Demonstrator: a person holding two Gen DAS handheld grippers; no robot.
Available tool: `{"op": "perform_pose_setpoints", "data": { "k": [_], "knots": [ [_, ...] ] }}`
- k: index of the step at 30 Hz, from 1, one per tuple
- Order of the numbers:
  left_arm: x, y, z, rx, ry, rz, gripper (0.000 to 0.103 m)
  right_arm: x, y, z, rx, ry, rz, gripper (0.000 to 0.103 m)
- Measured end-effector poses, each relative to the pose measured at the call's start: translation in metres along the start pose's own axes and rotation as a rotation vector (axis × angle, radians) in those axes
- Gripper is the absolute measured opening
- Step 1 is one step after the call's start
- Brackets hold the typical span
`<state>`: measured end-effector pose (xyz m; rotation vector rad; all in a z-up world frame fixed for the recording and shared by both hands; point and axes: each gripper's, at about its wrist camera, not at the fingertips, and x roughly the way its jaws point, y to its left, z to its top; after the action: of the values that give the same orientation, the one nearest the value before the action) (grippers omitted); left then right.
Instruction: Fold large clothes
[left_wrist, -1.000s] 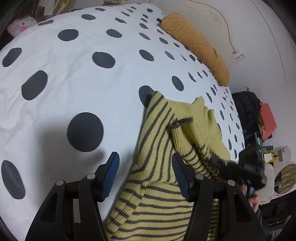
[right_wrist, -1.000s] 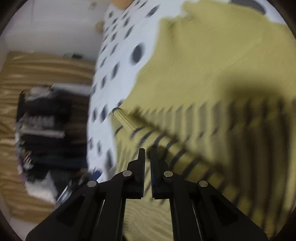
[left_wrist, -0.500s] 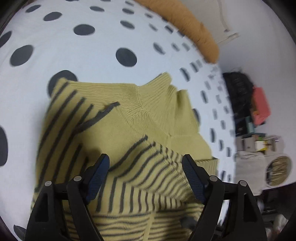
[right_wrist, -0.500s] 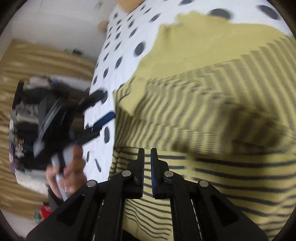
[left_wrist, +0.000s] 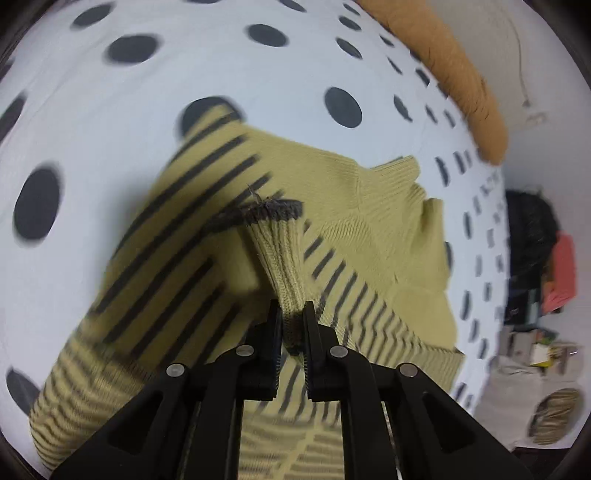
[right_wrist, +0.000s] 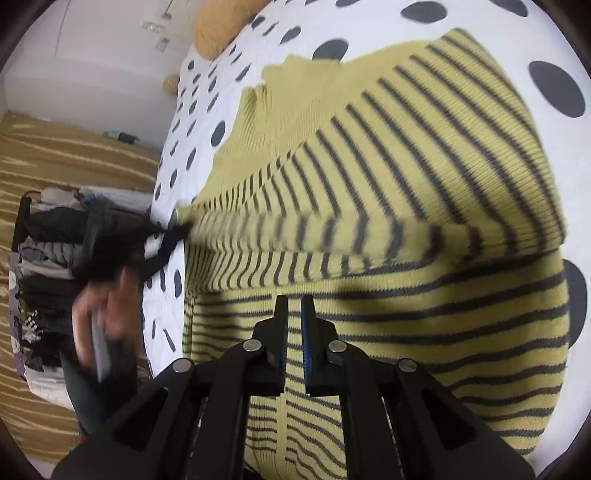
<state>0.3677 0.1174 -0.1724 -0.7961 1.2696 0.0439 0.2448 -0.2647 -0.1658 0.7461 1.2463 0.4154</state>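
A yellow sweater with dark stripes (right_wrist: 406, 332) lies flat on the bed, collar at the far end. One sleeve (right_wrist: 332, 232) is stretched across its chest. My left gripper (left_wrist: 291, 321) is closing tight on that sleeve just behind the cuff (left_wrist: 273, 214), and the pads press on the knit. The dark-edged cuff sticks out past the fingertips. In the right wrist view the left gripper (right_wrist: 166, 236) shows at the sleeve's left end, with a blurred hand (right_wrist: 99, 310) behind it. My right gripper (right_wrist: 293, 306) hovers over the sweater's striped body, shut, nothing between its fingers.
The bed cover (left_wrist: 110, 129) is white with black dots. An orange pillow (left_wrist: 461, 74) lies by the headboard. Bags and clutter (left_wrist: 535, 258) stand past the bed's far side. A rack of dark clothes (right_wrist: 44, 258) stands before a gold curtain.
My left gripper came from the bare cover onto the sweater with jaws wide, then shut on the sleeve. The right gripper stayed shut and drew back, showing more of the sweater.
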Motion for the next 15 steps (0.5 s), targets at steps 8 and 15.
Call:
{"op": "perform_pose_setpoints", "data": {
  "k": [8,15],
  "knots": [
    [-0.008,0.117,-0.056,-0.119,0.089,-0.104,0.021,-0.002,0.002,0.009,-0.015,-0.037,-0.078,0.007],
    [-0.052,0.066,-0.019,0.136,-0.066,-0.155,0.079,-0.022,-0.009,0.024,-0.023,-0.086,-0.167,0.009]
  ]
}}
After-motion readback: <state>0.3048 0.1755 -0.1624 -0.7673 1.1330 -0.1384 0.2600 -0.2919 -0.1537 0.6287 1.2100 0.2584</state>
